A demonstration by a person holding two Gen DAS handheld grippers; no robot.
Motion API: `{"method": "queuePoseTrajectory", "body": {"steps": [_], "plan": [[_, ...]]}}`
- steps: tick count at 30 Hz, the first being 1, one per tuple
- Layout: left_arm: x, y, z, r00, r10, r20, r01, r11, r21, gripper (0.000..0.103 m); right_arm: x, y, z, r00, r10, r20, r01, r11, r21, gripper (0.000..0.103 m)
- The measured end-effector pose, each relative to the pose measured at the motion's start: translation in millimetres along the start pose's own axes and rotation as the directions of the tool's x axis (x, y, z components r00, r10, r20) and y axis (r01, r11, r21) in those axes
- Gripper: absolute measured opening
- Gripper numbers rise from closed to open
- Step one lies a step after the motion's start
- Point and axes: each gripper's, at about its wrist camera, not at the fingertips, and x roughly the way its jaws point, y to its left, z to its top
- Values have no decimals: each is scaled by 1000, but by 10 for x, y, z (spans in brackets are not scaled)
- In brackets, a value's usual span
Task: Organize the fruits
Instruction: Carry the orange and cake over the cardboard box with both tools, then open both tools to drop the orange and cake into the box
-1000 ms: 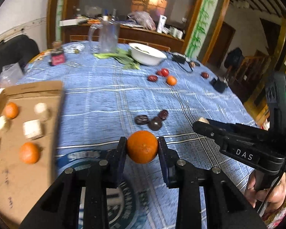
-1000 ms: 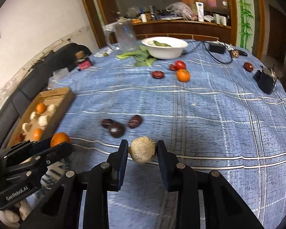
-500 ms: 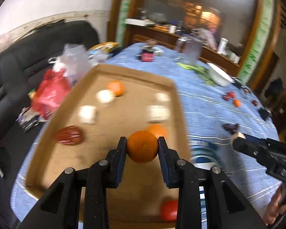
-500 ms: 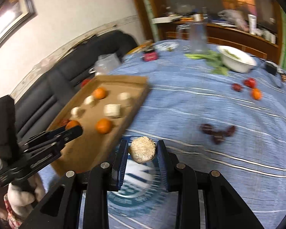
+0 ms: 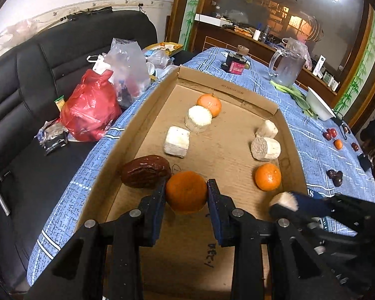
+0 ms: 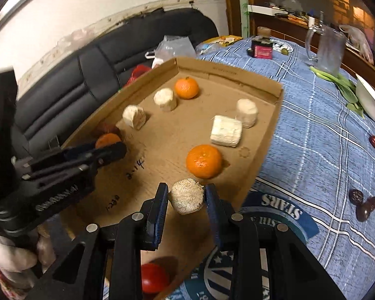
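Note:
My left gripper [image 5: 186, 191] is shut on an orange tangerine [image 5: 186, 192] and holds it low over the near part of the cardboard tray [image 5: 147, 110], beside a dark red date [image 5: 145, 171]. My right gripper [image 6: 186, 196] is shut on a pale round chunk [image 6: 186, 199] over the tray's [image 6: 267, 135] right front edge. The tray holds two tangerines [image 5: 268, 176] [image 5: 209, 104] and several white chunks [image 5: 176, 141]. A red tomato [image 6: 154, 277] lies at the tray's near edge. The left gripper also shows in the right wrist view [image 6: 110, 147].
Loose dates [image 6: 362, 205] and small red and orange fruits [image 5: 333, 136] lie on the blue cloth to the right. A glass pitcher [image 5: 286, 67], white bowl [image 5: 317, 103] and greens stand at the back. A black sofa with plastic bags [image 5: 90, 110] runs along the left.
Both grippers have swung left from over the blue cloth to over the cardboard tray, each still holding its item. The left gripper has come lower and closer to the date.

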Motion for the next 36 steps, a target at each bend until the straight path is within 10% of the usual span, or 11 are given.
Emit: {"method": "queuePoseTrajectory", "body": {"steps": [9, 13, 18, 36], "plan": [[-137, 23, 12, 999, -30, 21, 30, 999, -25, 49, 147, 150, 15, 1000, -8, -8, 7, 998, -57, 34], [-283, 35, 55, 998, -32, 57, 34, 999, -33, 58, 54, 169, -4, 1000, -1, 23, 2, 998, -58, 58], [-451, 29, 92, 996, -16, 87, 19, 999, -33, 61, -244, 168, -42, 994, -1, 105, 7, 999, -49, 58], [-1517, 137, 23, 960, 128, 247, -117, 991, -57, 80, -715, -461, -153, 978, 59, 200, -111, 959, 262, 64]]}}
